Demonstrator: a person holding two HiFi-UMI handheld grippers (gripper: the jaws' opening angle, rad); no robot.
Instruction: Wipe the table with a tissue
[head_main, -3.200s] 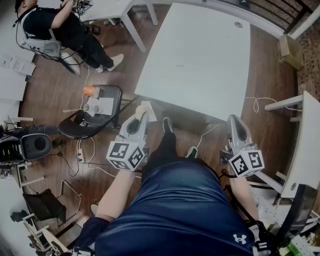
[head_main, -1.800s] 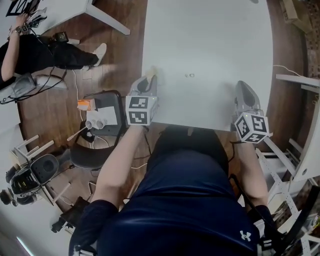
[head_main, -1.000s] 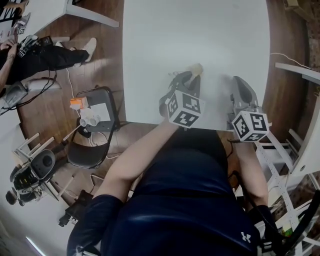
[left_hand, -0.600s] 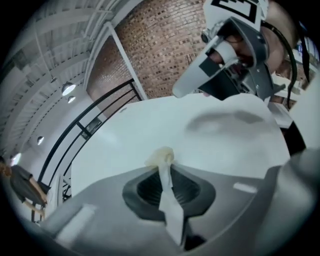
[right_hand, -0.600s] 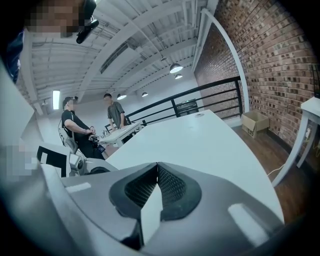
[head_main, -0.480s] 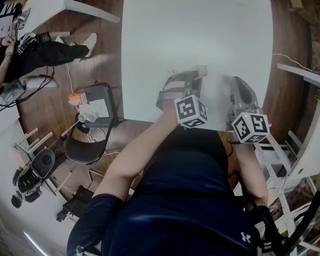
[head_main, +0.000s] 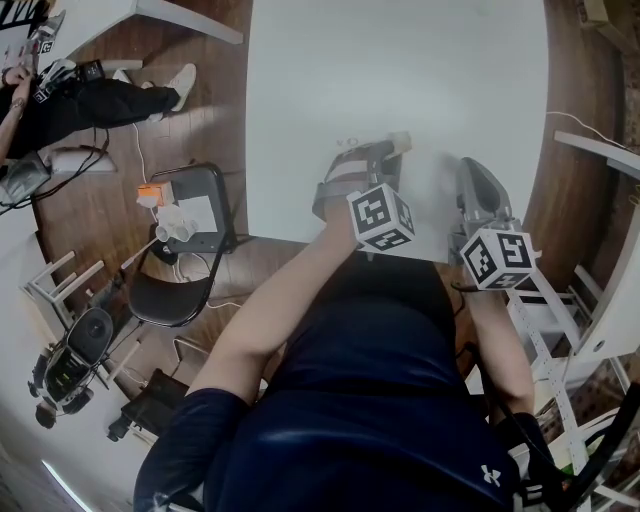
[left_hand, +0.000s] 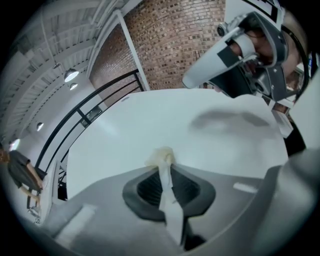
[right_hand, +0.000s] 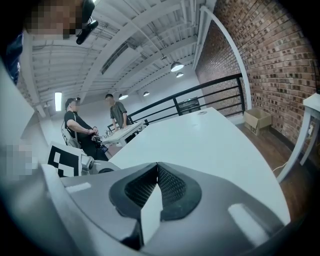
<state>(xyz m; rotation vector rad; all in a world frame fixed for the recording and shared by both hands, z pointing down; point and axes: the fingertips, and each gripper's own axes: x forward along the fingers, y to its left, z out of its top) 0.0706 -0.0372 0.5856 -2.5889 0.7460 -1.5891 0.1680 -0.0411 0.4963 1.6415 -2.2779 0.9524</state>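
The white table (head_main: 400, 70) fills the upper middle of the head view. My left gripper (head_main: 392, 150) reaches across over its near part, shut on a small cream tissue (head_main: 401, 142) that pokes out past the jaw tips and meets the tabletop. In the left gripper view the tissue (left_hand: 162, 157) is a crumpled wad pinched between the closed jaws, with the white table (left_hand: 150, 120) right under it. My right gripper (head_main: 472, 175) hovers over the table's near right part, shut with nothing in it; its jaws (right_hand: 156, 167) meet above the tabletop (right_hand: 200, 140).
A black folding chair (head_main: 195, 215) with an orange item and paper cups stands left of the table. A seated person (head_main: 70, 100) is at far left. White shelving (head_main: 600, 290) stands at right. A cardboard box (right_hand: 257, 120) lies on the wooden floor.
The left gripper with the tissue has swept from the table's near left corner to its middle, close to the right gripper. Over the last half second it barely moved. The right gripper stayed in place.
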